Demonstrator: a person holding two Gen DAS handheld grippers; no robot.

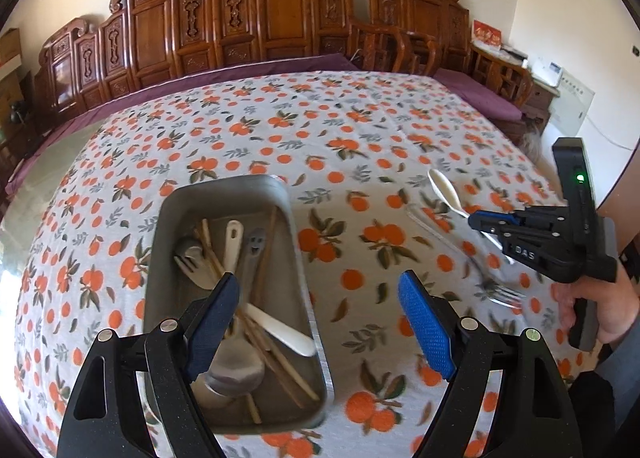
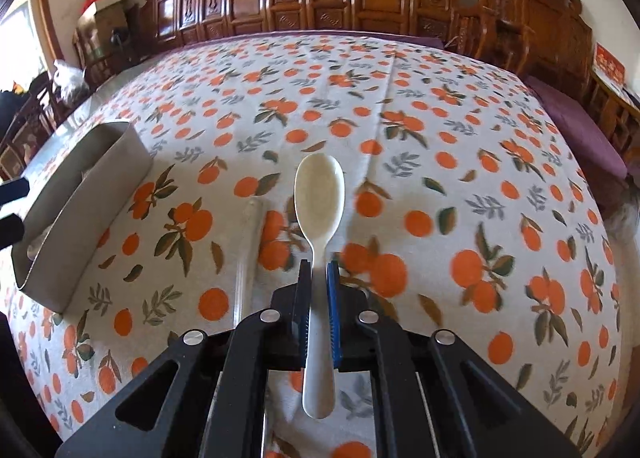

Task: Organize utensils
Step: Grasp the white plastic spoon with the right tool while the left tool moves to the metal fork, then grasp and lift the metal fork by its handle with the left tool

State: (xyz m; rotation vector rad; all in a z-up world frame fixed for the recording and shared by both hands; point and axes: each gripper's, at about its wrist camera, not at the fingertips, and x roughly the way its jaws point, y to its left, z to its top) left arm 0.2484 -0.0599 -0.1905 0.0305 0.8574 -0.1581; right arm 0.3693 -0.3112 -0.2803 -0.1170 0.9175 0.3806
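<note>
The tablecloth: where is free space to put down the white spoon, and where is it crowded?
The far tablecloth, beyond the white spoon held by the right gripper, lies bare up to the purple cushion. Crowded: the metal tray full of utensils under the open left gripper; a clear utensil and fork lie between.

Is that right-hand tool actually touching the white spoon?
Touching. The right wrist view shows the right tool shut on the white plastic spoon, with both blue pads pressed against its handle and no gap.

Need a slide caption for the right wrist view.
Right hand-held gripper clamps a white spoon by its handle above the orange-print tablecloth; metal tray left.
</note>
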